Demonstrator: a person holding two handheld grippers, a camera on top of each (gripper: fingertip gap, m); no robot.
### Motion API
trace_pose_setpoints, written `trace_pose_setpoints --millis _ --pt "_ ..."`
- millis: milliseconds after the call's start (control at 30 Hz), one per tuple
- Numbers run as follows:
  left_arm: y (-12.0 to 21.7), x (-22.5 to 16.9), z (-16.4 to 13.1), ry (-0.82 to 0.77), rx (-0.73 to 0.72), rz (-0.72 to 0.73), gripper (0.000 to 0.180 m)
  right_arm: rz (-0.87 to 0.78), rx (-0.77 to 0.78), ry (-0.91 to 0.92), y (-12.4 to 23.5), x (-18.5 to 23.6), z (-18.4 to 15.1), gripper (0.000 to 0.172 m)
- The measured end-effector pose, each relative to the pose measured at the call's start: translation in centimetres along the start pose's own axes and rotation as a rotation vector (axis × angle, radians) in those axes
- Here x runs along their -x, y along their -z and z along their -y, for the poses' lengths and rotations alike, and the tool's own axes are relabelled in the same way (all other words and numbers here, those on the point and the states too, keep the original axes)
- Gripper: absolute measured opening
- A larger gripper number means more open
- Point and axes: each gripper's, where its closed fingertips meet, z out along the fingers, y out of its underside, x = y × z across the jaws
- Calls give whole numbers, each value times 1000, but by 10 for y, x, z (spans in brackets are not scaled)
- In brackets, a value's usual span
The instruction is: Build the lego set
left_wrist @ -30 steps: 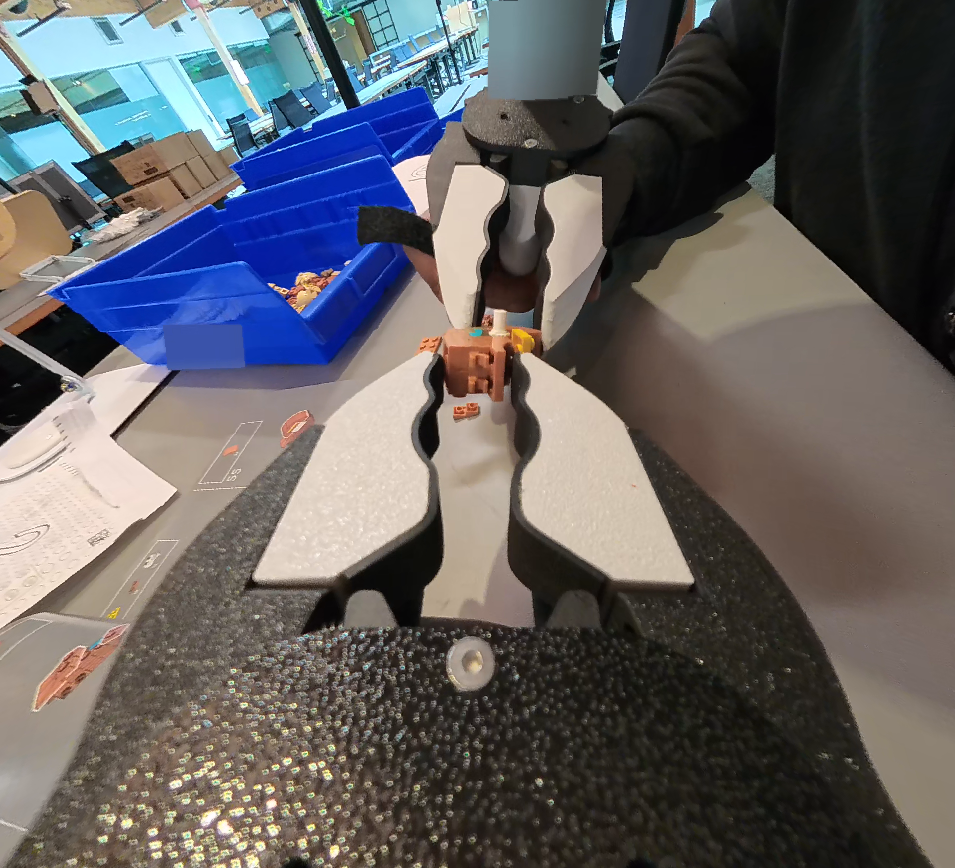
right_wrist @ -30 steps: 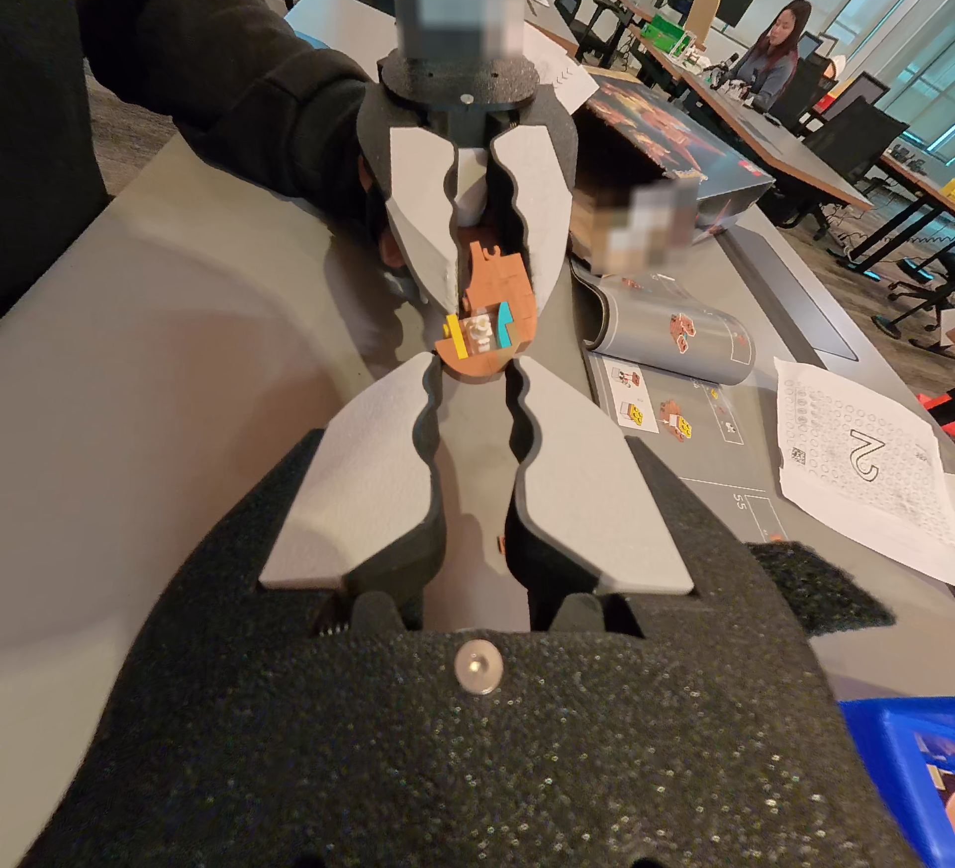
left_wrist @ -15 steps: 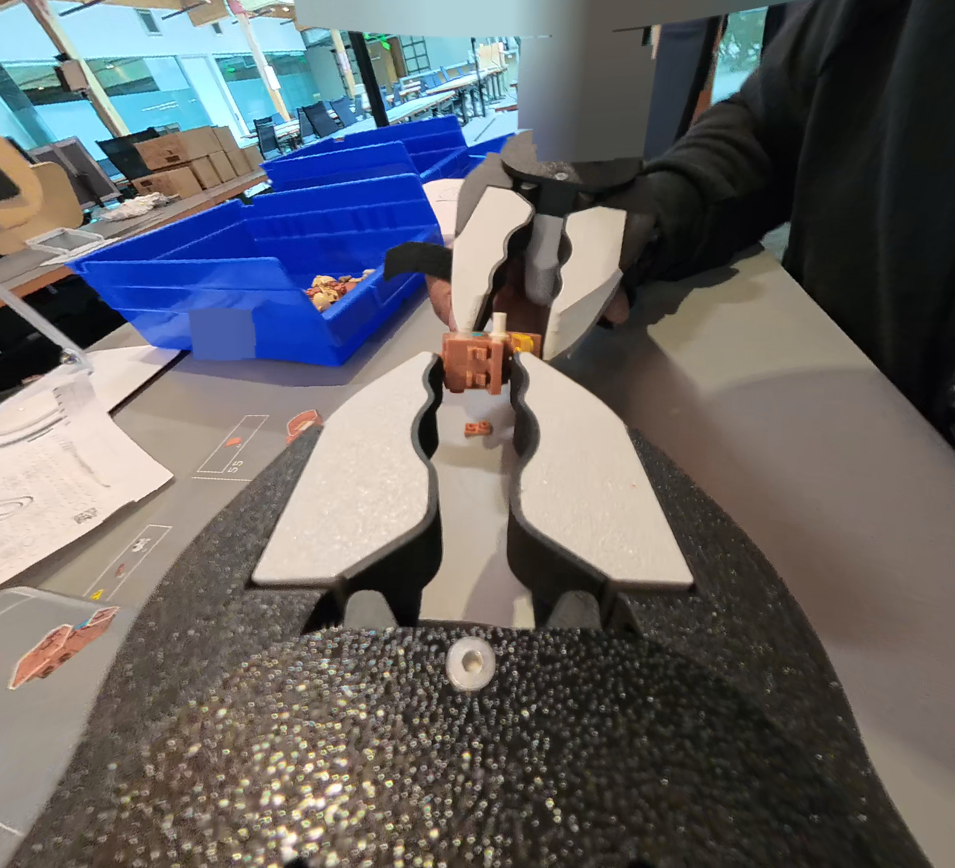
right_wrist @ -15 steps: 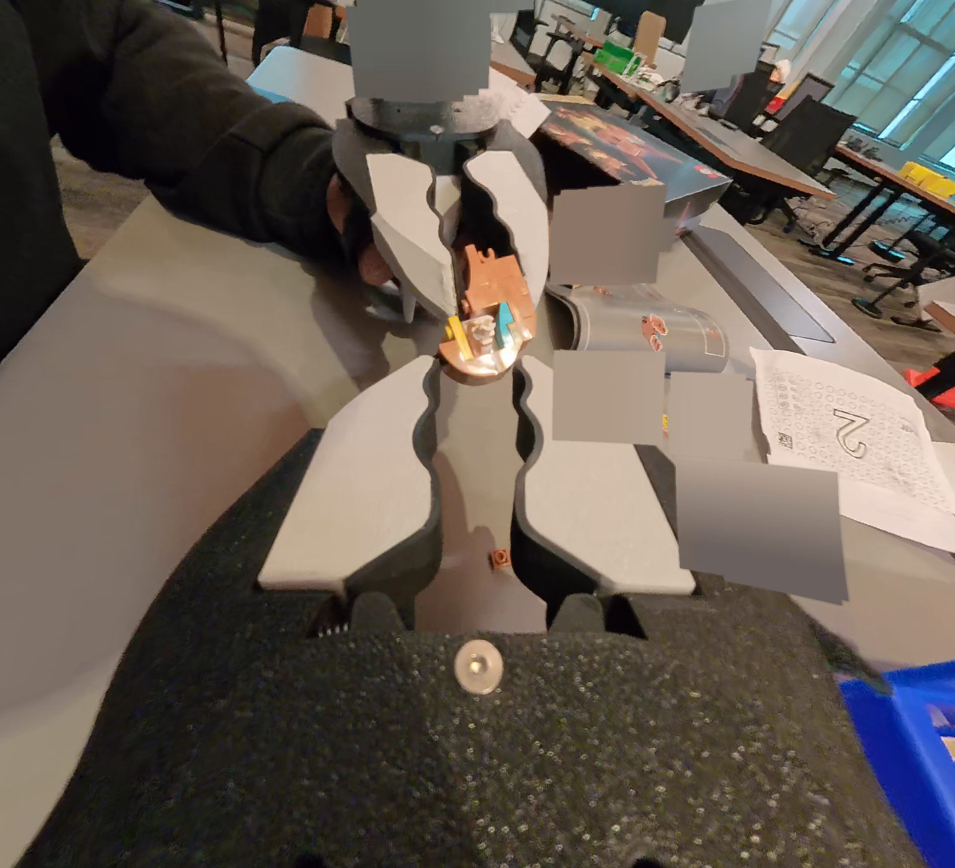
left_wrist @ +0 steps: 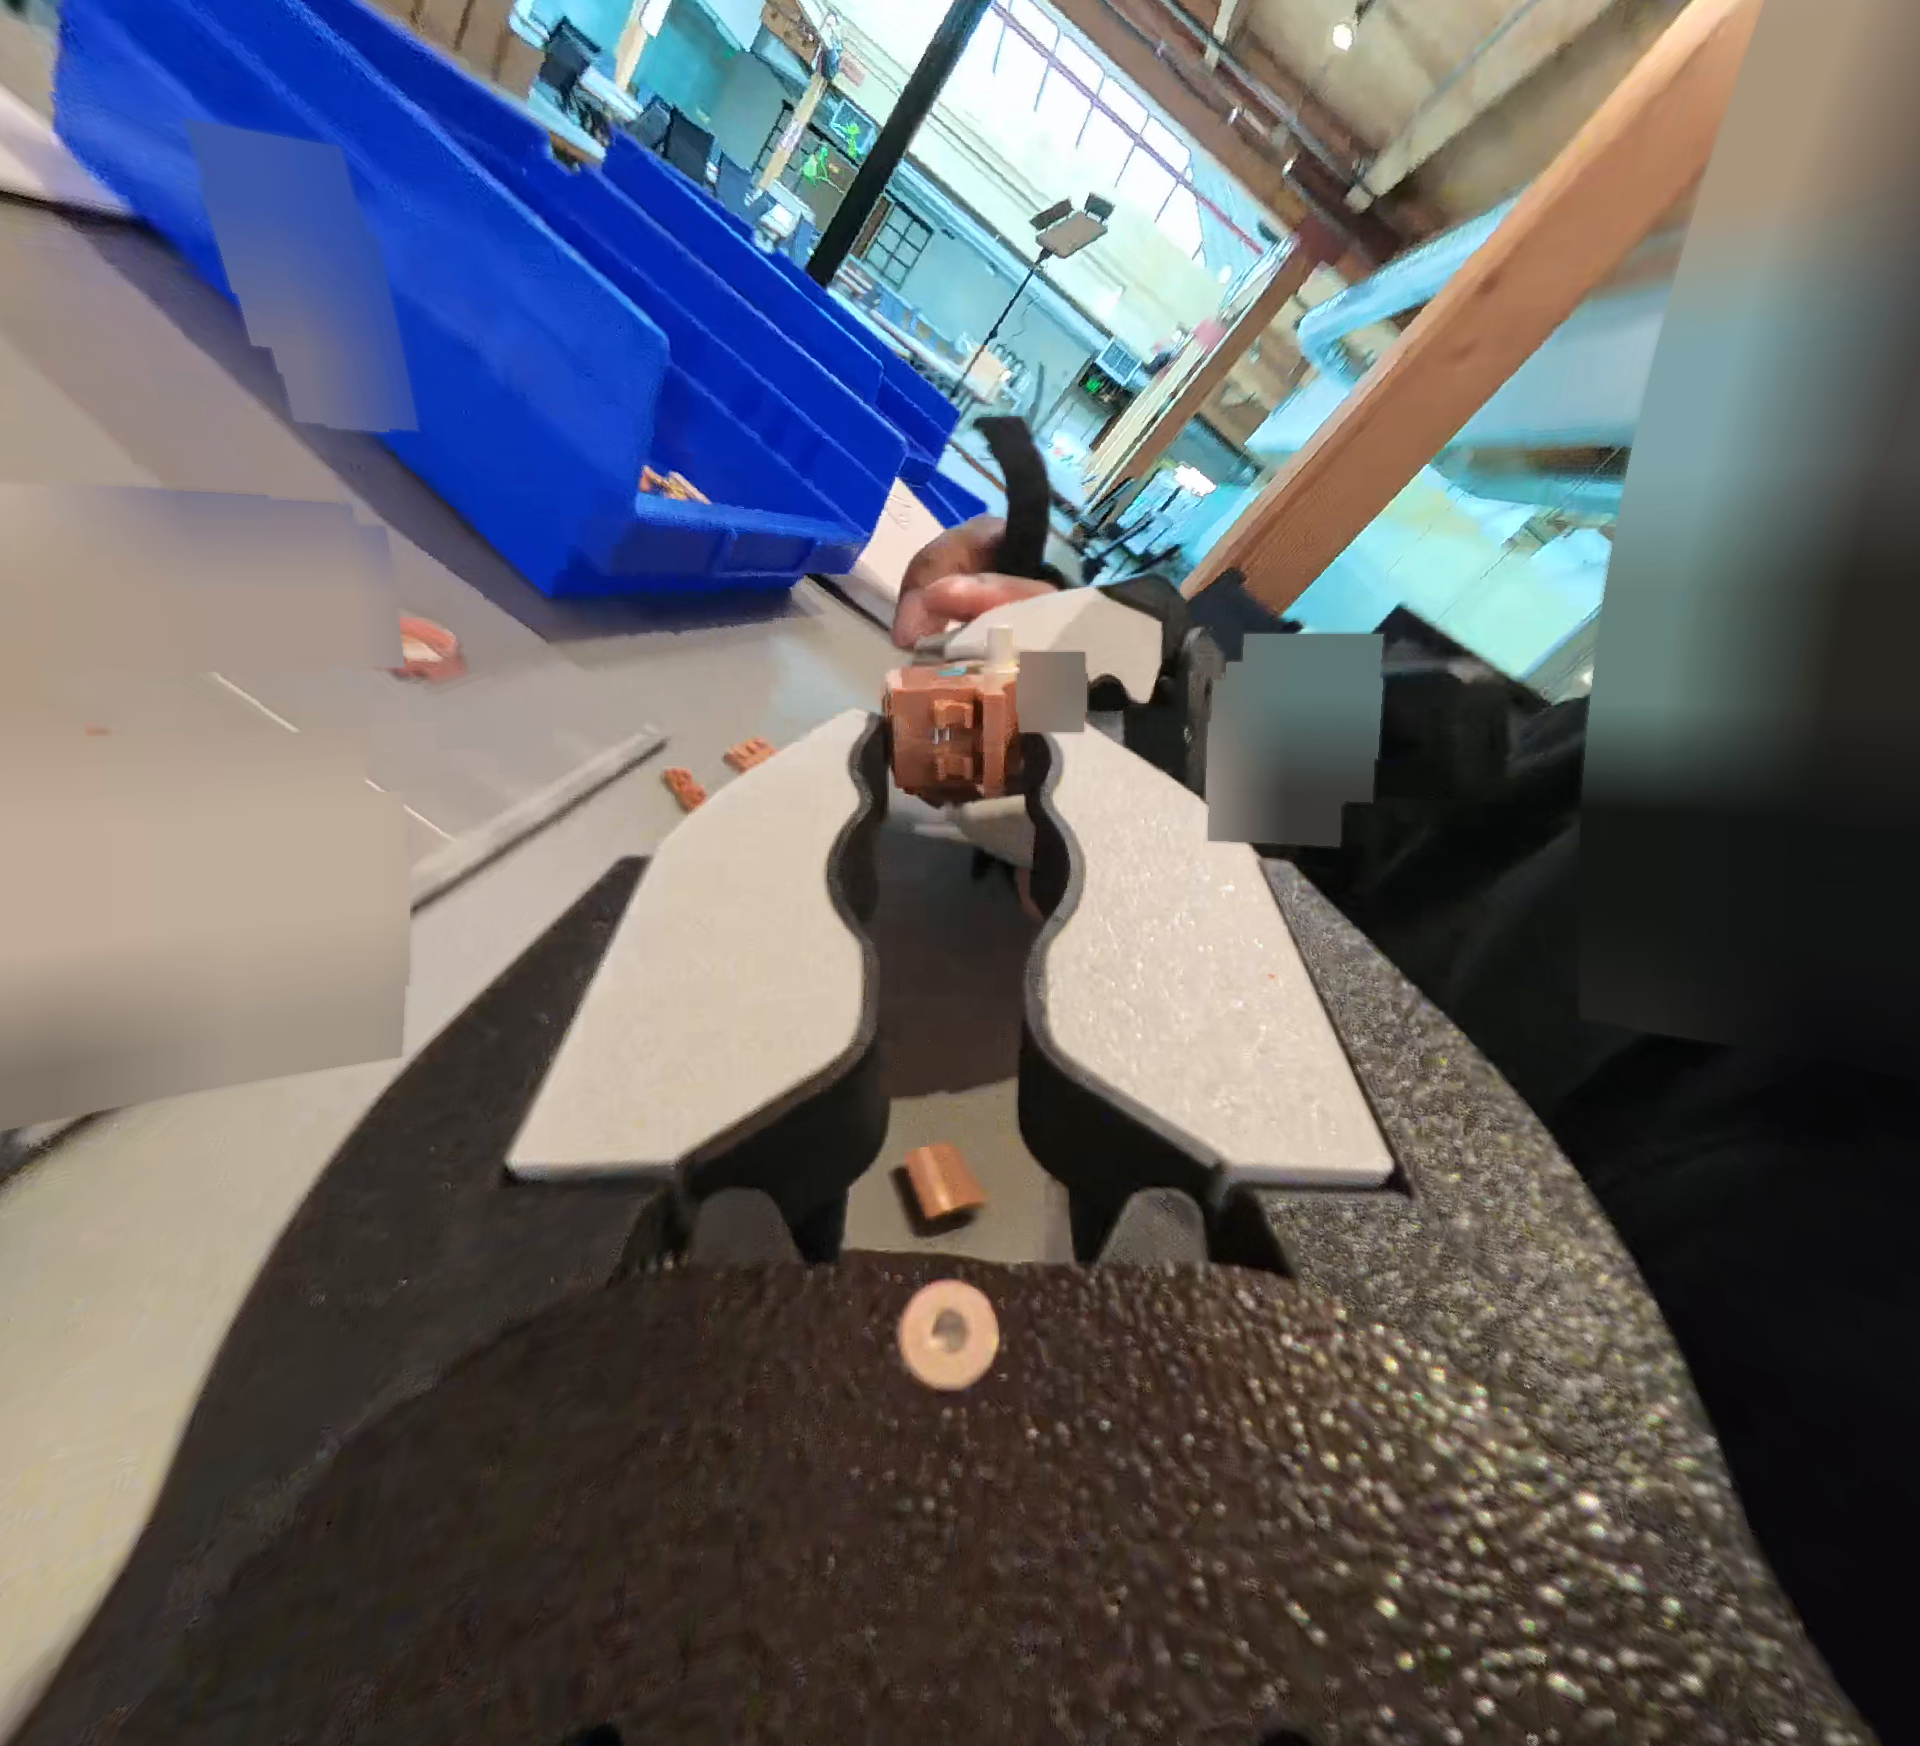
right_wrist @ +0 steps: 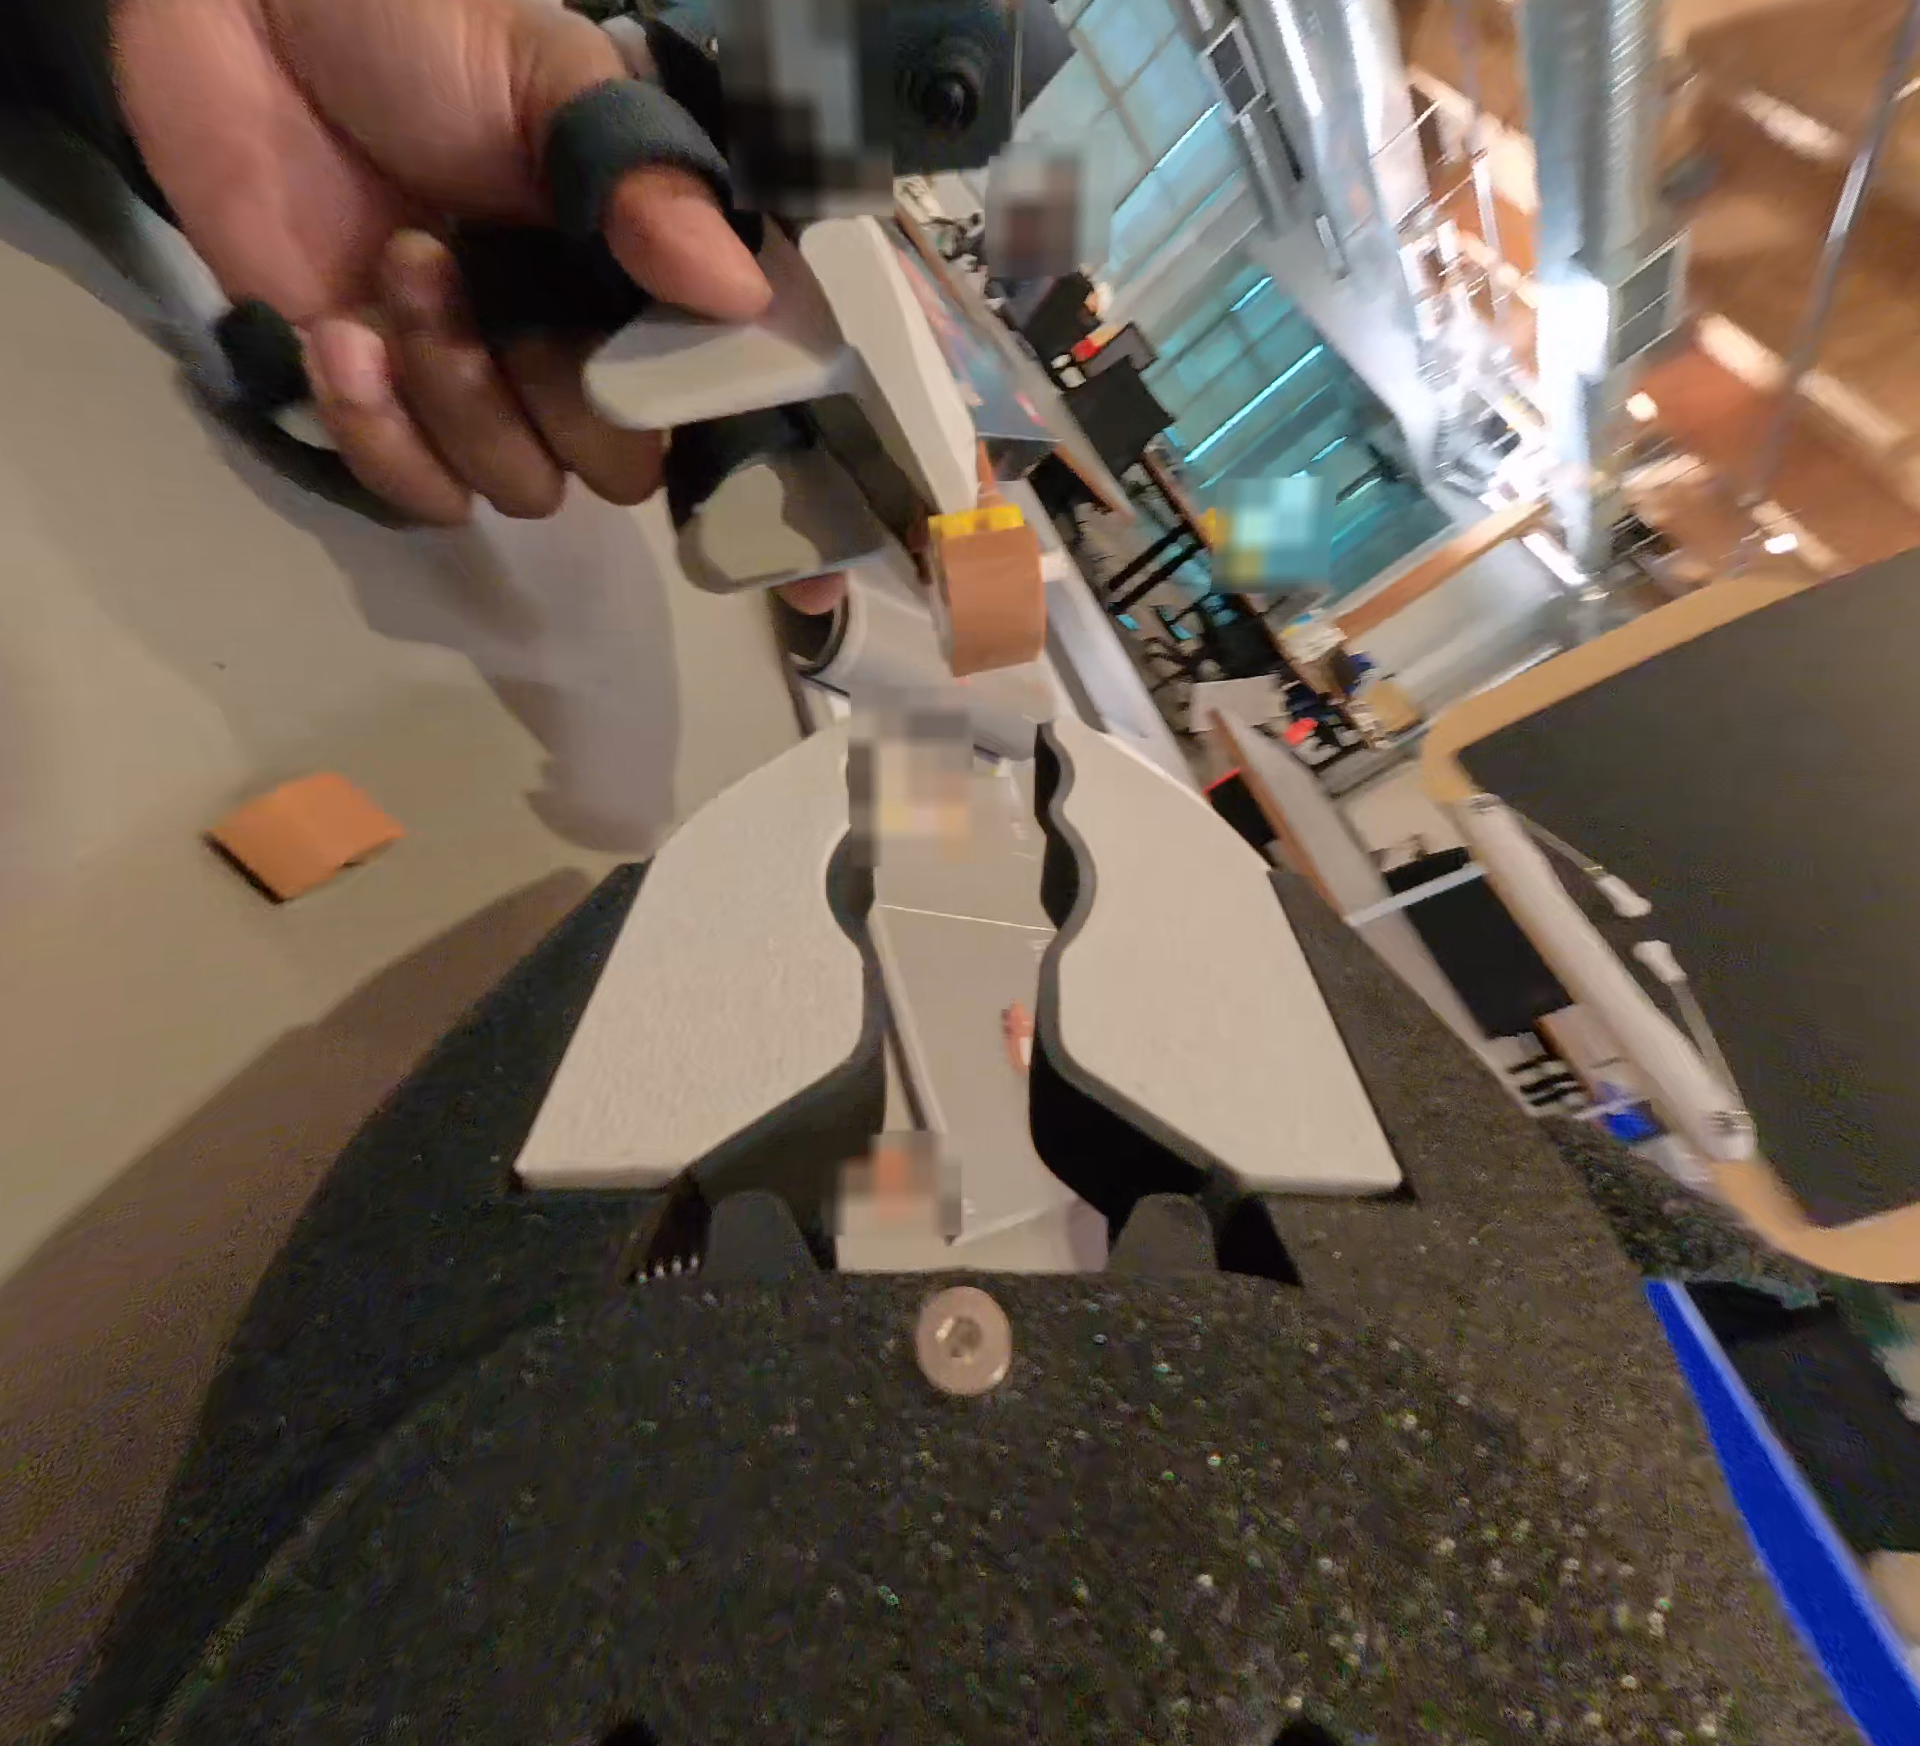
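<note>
Claw state: left claw point(left_wrist: 956, 746) pinches a small brown brick-built plastic assembly point(left_wrist: 951, 732) at its tips; right claw point(right_wrist: 951, 787) stands spread, nothing between its pads.

A grey table point(left_wrist: 644, 657) carries everything. On it sit blue bins point(left_wrist: 582, 366) in a row, the nearest with small brown pieces inside. Two small orange bricks point(left_wrist: 717, 769) lie loose on the tabletop near a thin grey strip point(left_wrist: 540, 823). A short brown tube piece point(left_wrist: 940, 1187) lies closer in. In the right wrist view, a flat orange-brown piece point(right_wrist: 301, 832) rests on the table.
</note>
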Motion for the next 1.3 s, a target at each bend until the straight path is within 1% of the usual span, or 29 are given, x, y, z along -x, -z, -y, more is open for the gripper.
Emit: trace_pose_setpoints --millis 100,233,433,567,667,733,800,900,967,1033,1067,1100,1167,1200,1300 --pt "-2 1 -5 111 5 -13 24 -25 -29 16 1 -2 7 28" --pt "-3 -1 -6 172 -8 -41 24 -72 -42 62 1 -6 11 29" --pt "-6 -2 -7 272 -35 -71 24 -148 -64 244 2 -4 21 27" --pt "-6 -1 -5 334 -66 -86 24 -143 -81 336 1 5 25 26" --pt "-5 3 -3 352 -85 -78 24 -126 -92 344 2 9 25 26" --pt "-5 8 -7 353 -48 -41 24 -91 -102 330 2 13 24 26" --pt "-4 17 -20 292 62 54 24 -51 -110 321 3 19 22 24" --pt "7 38 -39 63 275 255 24 -6 -119 330 4 27 22 23" --pt "16 48 -45 -62 383 337 25 17 -127 329 5 32 22 21" --pt "24 58 -52 -145 474 410 25 36 -126 317 5 35 21 21" --pt "26 60 -55 -156 507 419 25 51 -128 301 5 36 21 20" --pt "26 60 -57 -150 522 416 30 67 -133 277 5 37 21 20" --pt "26 60 -60 -136 544 414 47 105 -137 206 5 39 20 20" --pt "26 60 -61 -131 551 412 52 123 -139 164 6 39 20 20" --pt "27 63 -58 -180 555 419 60 163 -151 9 7 35 21 20"
